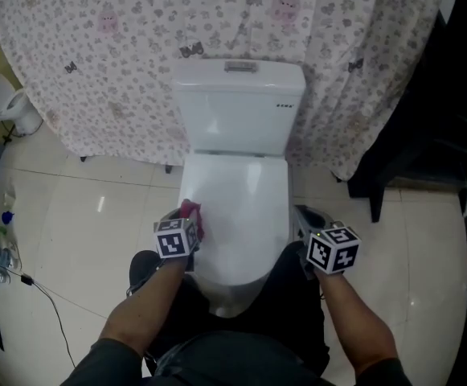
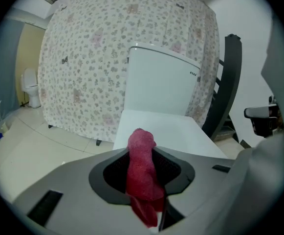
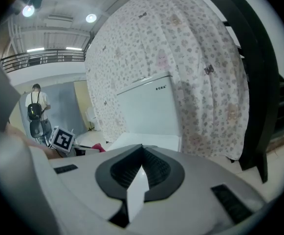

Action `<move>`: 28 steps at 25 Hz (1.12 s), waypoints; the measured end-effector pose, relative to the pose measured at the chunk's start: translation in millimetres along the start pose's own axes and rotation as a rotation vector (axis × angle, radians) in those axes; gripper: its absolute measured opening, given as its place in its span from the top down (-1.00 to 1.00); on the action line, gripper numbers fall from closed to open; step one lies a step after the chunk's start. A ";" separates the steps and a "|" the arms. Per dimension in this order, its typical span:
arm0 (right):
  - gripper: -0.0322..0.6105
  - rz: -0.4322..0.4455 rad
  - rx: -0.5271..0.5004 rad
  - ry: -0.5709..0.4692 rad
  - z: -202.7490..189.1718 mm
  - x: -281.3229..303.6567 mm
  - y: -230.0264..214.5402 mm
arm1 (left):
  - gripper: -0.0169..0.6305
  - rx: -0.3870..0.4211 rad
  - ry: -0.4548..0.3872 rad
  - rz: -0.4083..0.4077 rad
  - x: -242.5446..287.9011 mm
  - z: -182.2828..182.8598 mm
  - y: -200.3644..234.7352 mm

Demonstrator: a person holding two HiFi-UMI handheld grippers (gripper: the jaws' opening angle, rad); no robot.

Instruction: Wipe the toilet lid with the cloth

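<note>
The white toilet has its lid (image 1: 245, 199) closed below the tank (image 1: 237, 107). My left gripper (image 1: 188, 220) is at the lid's left edge, shut on a red cloth (image 1: 193, 212). In the left gripper view the cloth (image 2: 142, 170) stands bunched between the jaws, with the lid (image 2: 176, 131) just beyond. My right gripper (image 1: 307, 219) hovers beside the lid's right edge, apart from it. Its jaws meet at the tips with nothing between them (image 3: 142, 150). From there the lid (image 3: 149, 141) and the left gripper's marker cube (image 3: 62, 139) show to the left.
A floral curtain (image 1: 120, 47) hangs behind the toilet. A black frame (image 1: 410, 151) stands at the right. Another small toilet (image 1: 8, 103) sits far left, with bottles and a cable (image 1: 4, 240) on the floor tiles. A person (image 3: 35, 109) stands far off.
</note>
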State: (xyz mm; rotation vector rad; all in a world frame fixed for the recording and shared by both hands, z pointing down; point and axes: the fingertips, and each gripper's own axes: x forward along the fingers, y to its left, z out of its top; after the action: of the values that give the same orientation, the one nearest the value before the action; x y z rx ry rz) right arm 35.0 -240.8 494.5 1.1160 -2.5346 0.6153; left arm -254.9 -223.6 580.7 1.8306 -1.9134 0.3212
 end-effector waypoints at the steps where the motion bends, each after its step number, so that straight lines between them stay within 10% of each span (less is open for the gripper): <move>1: 0.89 0.003 -0.005 -0.004 2.2 1.5 0.0 | 0.57 -0.004 0.004 0.003 5.1 -2.0 -0.2; 12: 0.89 -0.057 -0.012 -0.029 13.1 -0.7 -21.0 | 0.57 0.124 0.065 0.054 36.7 -14.8 -9.9; 28: 0.89 -0.117 0.041 -0.072 17.2 -36.2 -59.0 | 0.57 0.216 0.113 -0.124 68.0 -18.8 -142.8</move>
State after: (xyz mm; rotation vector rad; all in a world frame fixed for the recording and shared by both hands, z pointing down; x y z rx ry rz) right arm 101.2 -262.5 479.3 1.3129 -2.5049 0.6094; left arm -110.9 -286.0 608.4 2.0116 -1.7371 0.5958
